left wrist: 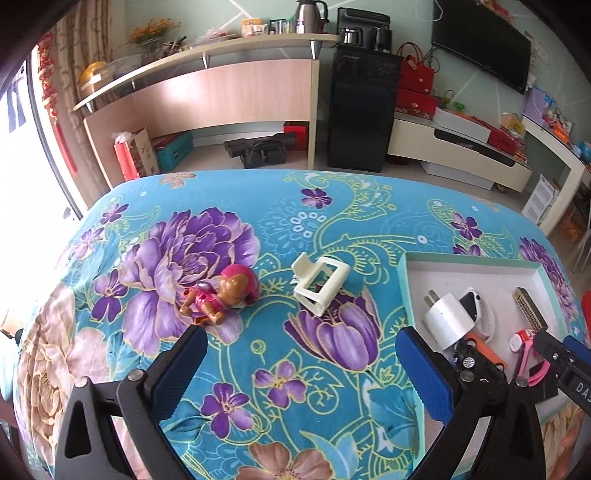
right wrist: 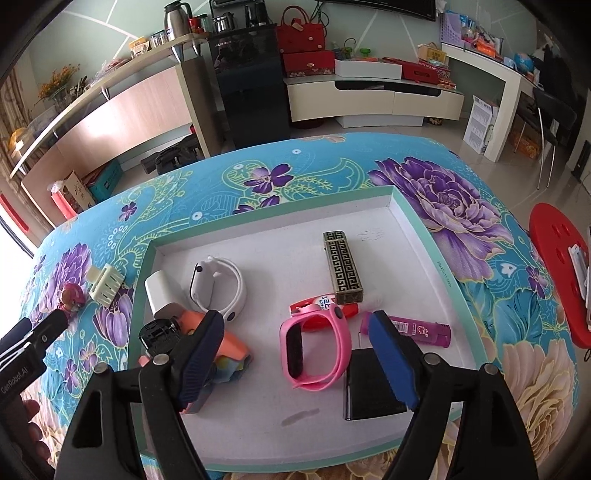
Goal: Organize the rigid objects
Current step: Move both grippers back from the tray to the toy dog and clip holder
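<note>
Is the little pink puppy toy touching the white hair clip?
Apart. The left wrist view shows the pink puppy toy and the white hair clip lying separately, with a strip of flowery tablecloth showing plainly between them.

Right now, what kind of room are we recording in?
Most likely a home living room: a wall-mounted TV over a low media cabinet, a kettle on a shelf, and a floral cloth covering the work table.
</note>
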The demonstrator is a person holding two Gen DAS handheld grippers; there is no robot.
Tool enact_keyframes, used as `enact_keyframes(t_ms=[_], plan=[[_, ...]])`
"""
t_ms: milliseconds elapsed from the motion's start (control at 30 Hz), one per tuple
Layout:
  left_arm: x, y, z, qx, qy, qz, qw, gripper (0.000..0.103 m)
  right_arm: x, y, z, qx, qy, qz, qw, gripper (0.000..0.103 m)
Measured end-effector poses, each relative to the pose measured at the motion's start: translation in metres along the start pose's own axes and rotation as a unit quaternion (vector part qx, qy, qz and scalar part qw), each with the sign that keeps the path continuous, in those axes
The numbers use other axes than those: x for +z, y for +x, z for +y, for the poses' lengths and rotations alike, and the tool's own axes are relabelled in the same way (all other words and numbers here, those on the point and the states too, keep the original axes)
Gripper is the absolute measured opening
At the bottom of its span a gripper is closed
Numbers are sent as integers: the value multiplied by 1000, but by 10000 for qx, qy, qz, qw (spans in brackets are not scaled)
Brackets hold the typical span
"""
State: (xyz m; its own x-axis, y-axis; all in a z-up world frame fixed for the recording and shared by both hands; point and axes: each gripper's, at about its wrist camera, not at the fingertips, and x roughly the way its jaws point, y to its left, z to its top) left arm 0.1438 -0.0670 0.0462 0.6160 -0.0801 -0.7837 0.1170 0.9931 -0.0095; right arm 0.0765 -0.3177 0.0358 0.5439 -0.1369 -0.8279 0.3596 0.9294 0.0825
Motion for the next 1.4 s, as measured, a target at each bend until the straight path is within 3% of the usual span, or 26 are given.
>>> enact_keyframes(t_ms=[267,500,733,1400], plan=[[1,3,34,203,-460,14,9987,103,3,0,29,208,-183,-156,9995,82],[4,2,64,338,-797,-74,9962,103,5,-5,75,811,-614,-395,9940,82],[6,15,85,183,-968,-64,9951,103,2,-2,107,1281,-845,-361,9875,82],[8,65,98,-15,-761,131,9970,103,34,46,183,1272,-1828,316,9744,82]])
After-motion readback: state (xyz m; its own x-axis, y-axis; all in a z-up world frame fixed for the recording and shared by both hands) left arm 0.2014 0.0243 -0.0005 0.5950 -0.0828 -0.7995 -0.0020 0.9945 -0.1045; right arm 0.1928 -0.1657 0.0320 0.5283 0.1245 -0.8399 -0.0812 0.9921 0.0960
